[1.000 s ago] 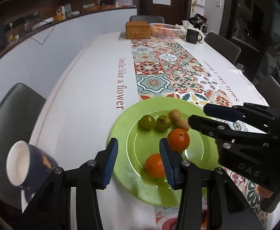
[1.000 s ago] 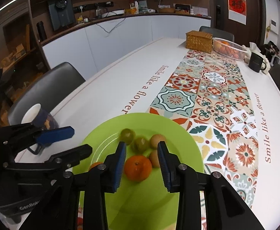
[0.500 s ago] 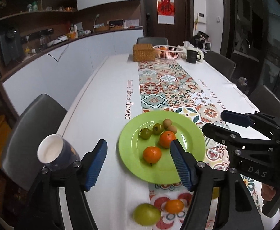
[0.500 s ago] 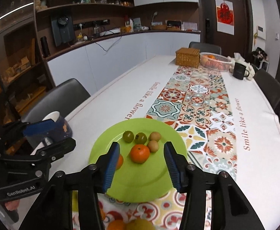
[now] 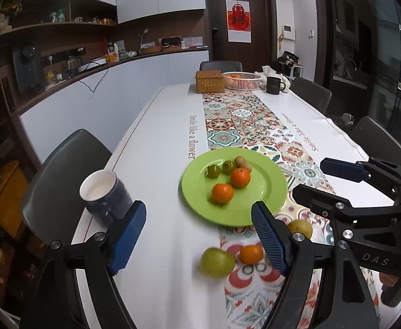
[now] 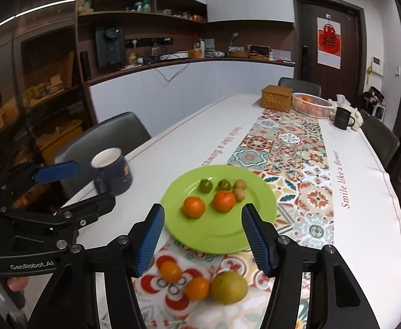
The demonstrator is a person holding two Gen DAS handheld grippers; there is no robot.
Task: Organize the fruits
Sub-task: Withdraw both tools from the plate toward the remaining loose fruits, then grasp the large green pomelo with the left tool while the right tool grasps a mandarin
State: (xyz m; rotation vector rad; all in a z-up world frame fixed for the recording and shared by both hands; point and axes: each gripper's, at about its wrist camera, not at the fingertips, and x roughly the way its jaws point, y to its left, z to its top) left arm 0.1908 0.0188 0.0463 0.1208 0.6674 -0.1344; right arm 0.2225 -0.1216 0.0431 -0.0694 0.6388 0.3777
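A green plate (image 5: 266, 205) (image 6: 217, 235) near the table's front holds two oranges (image 5: 222, 192) (image 6: 194, 206), two small green fruits (image 5: 213, 170) and two small brown fruits (image 6: 239, 189). On the runner in front of the plate lie a green apple (image 5: 217, 262), a small orange (image 5: 251, 254) and a yellow pear (image 5: 300, 227) (image 6: 229, 287); the right wrist view shows two small oranges (image 6: 170, 271) there. My left gripper (image 5: 199, 235) is open and empty above the table's front edge. My right gripper (image 6: 202, 240) is open and empty above the loose fruit.
A dark blue mug (image 5: 104, 193) (image 6: 112, 170) stands left of the plate by the table edge. At the far end are a wicker box (image 5: 209, 81), a white wire basket with oranges (image 5: 241, 80) and a black mug (image 5: 274, 85). Grey chairs (image 5: 63, 170) surround the table.
Both grippers have pulled back and up from the plate and opened wider. The loose fruit in front of the plate has come into view.
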